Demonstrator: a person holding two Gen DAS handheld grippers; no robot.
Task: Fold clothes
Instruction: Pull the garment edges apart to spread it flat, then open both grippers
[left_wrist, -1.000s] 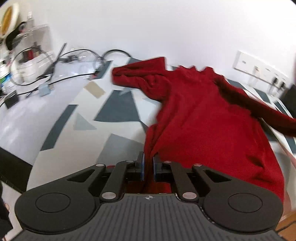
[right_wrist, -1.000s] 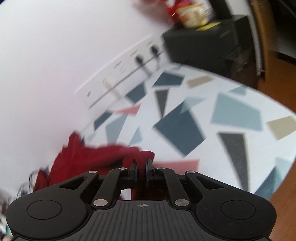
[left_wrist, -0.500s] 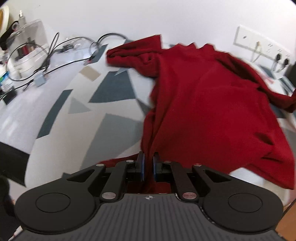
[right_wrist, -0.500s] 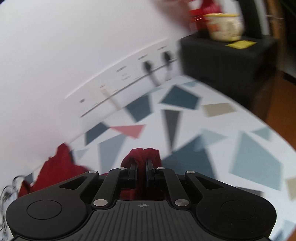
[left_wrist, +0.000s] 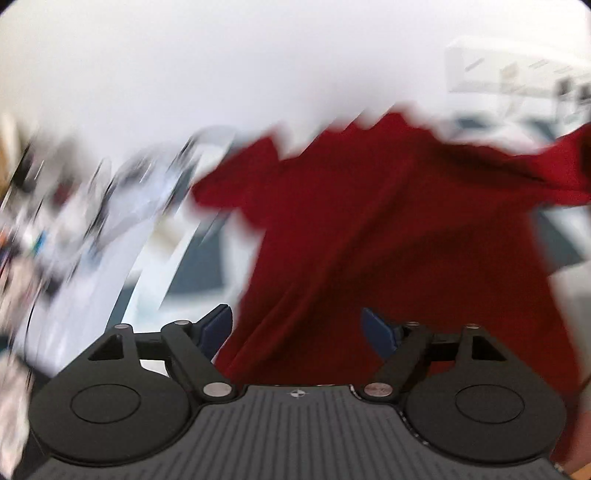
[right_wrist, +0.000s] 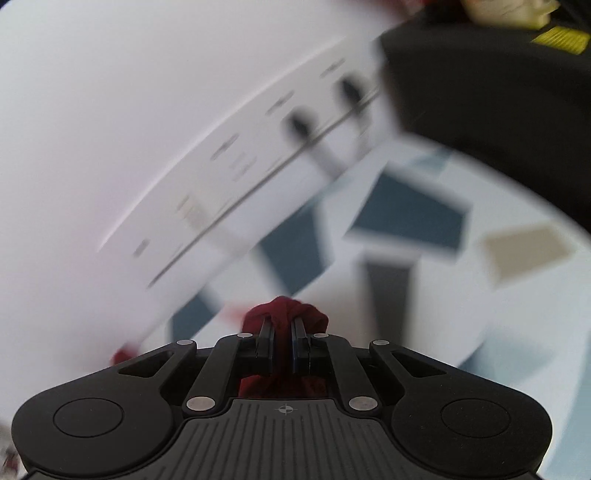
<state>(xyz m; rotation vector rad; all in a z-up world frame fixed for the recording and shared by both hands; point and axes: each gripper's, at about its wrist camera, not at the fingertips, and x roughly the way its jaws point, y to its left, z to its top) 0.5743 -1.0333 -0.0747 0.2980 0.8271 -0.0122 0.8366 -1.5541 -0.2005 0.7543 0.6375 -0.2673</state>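
Cloth, dark red and soft, lies spread on the desk straight ahead of the left tool and runs under its open gap. Both fingers of this tool stand wide apart and hold nothing, so the near edge seems free to settle flat. One corner of the cloth is bunched into a small lump between the fingers of the right tool, which are closed tight on it; I think this grip keeps that side stretched for a fold. Fabric looks thick, with long diagonal creases and a jagged far edge, but strong blur hides the details. Beyond the right tool a white socket strip runs along the wall.
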